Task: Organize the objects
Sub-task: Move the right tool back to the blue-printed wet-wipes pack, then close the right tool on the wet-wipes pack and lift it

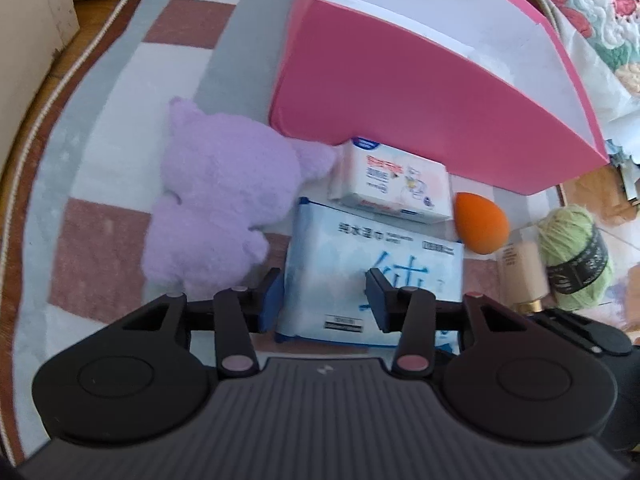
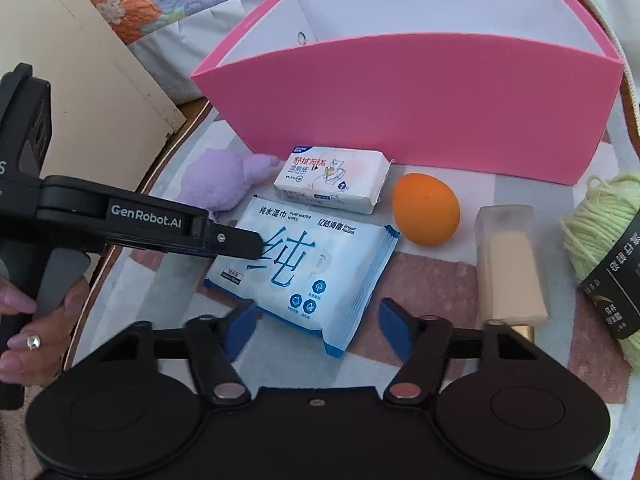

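Because the blue wipes pack looks soft and slippery, both grippers' jaws straddle its edges on the rug, released.

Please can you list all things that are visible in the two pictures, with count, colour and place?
box: 1, pink, at back on rug
plush toy: 1, purple, left of the packs
small wipes pack: 1, white, before the box
large wipes pack: 1, blue-white, nearest
sponge: 1, orange, right of packs
bottle: 1, beige, lying
yarn: 1, green, far right
rug: 1, checked
left gripper: black, at large pack
right gripper: black, over pack corner
hand: 1, holding left gripper
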`<state>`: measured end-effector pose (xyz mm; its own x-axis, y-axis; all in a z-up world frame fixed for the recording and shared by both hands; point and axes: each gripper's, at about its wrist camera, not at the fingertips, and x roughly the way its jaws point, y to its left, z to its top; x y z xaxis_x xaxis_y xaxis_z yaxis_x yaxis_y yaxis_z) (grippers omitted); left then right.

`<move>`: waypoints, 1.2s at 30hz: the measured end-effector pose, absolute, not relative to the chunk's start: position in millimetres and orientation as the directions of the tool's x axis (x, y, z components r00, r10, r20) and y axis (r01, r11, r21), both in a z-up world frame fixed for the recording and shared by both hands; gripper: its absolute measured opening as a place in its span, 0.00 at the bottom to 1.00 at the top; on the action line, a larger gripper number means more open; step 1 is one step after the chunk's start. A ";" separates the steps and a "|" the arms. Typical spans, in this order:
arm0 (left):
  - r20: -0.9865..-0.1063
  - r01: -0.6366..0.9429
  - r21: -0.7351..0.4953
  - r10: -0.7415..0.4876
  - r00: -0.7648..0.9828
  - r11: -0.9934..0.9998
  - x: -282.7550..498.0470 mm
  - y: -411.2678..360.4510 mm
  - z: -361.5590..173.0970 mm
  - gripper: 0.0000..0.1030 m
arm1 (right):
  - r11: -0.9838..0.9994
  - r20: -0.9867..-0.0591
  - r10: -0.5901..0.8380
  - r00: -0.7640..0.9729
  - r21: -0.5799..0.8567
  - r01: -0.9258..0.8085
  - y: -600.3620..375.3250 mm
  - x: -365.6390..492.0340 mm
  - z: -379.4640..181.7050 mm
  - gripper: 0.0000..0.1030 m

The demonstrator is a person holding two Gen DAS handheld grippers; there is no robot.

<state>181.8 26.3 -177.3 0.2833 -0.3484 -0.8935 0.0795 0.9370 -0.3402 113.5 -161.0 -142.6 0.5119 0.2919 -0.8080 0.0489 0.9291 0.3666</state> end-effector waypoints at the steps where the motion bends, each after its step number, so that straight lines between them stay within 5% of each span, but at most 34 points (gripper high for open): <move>1: -0.890 0.071 -0.345 -0.350 0.291 0.936 180.2 25.8 -177.5 0.40 | 0.928 -0.811 0.296 0.505 0.369 0.049 -161.0 114.4 -143.7 0.54; 3: -0.884 0.062 -0.358 -0.360 0.299 0.932 177.4 25.7 -177.8 0.38 | 0.928 -0.818 0.292 0.496 0.369 0.061 -161.5 116.0 -146.0 0.45; 15: -0.867 0.061 -0.414 -0.414 0.276 0.908 144.7 9.7 -162.4 0.31 | 0.950 -0.855 0.236 0.461 0.304 0.077 -162.1 109.1 -131.0 0.45; 36: -0.817 0.105 -0.341 -0.350 0.458 0.934 73.1 -23.5 -54.3 0.32 | 0.976 -0.796 0.204 0.571 0.212 -0.054 -156.2 54.4 -32.2 0.59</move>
